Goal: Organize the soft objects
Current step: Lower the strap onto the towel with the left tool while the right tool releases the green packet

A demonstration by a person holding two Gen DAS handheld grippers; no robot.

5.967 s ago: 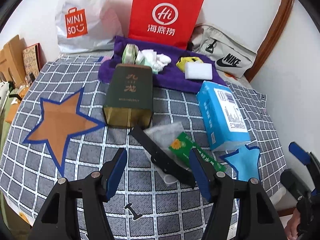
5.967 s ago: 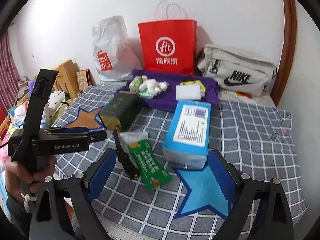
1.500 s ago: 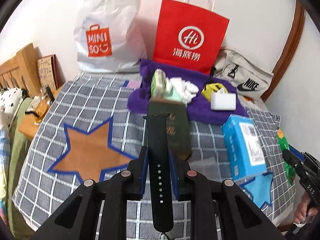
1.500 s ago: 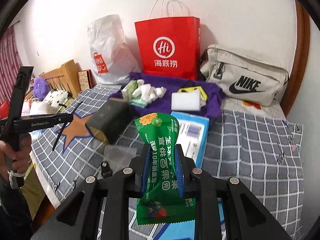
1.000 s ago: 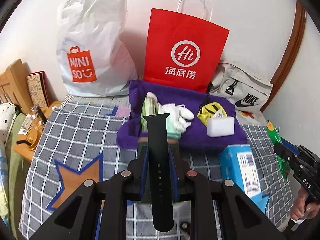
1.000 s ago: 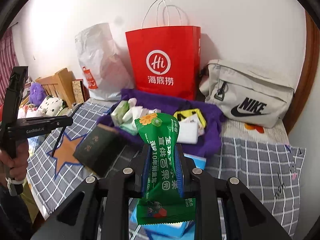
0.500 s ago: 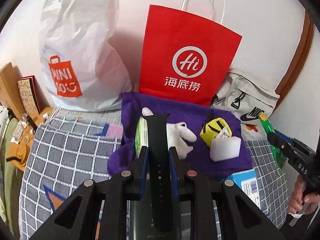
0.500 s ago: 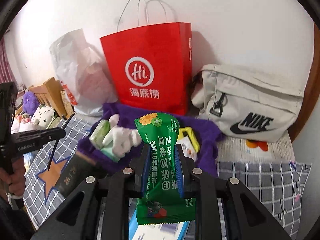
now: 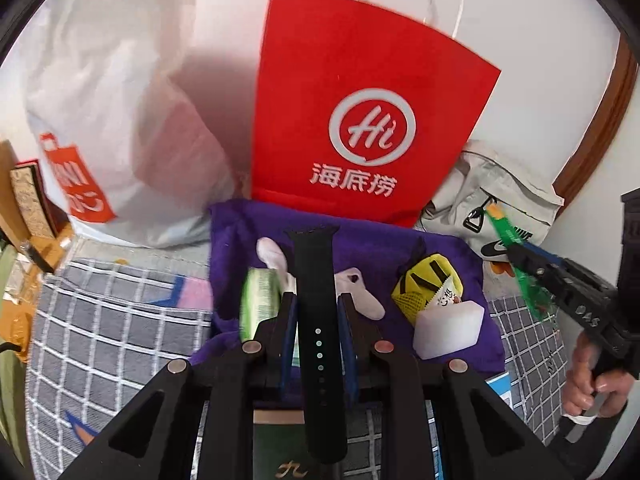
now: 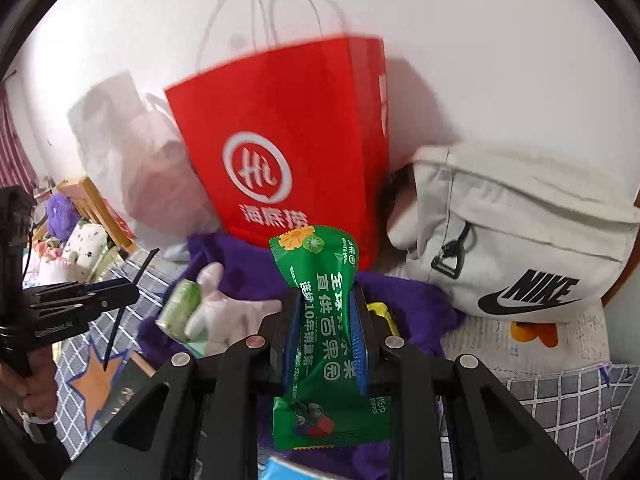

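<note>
left hand-held gripper [image 9: 316, 320] clamped on black perforated watch strap [image 9: 318, 312], above purple towel [image 9: 240, 232] | right hand-held gripper [image 10: 325, 336] pinching green snack packet [image 10: 324, 320], white Chinese print, over the towel | red bag [image 9: 360, 112] "Hi" | grey bag [image 10: 520, 240] "NIKE"

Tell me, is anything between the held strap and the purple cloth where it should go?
Nothing blocks the way. The strap hangs over the cloth, but a white toy and green pack already lie there.
</note>
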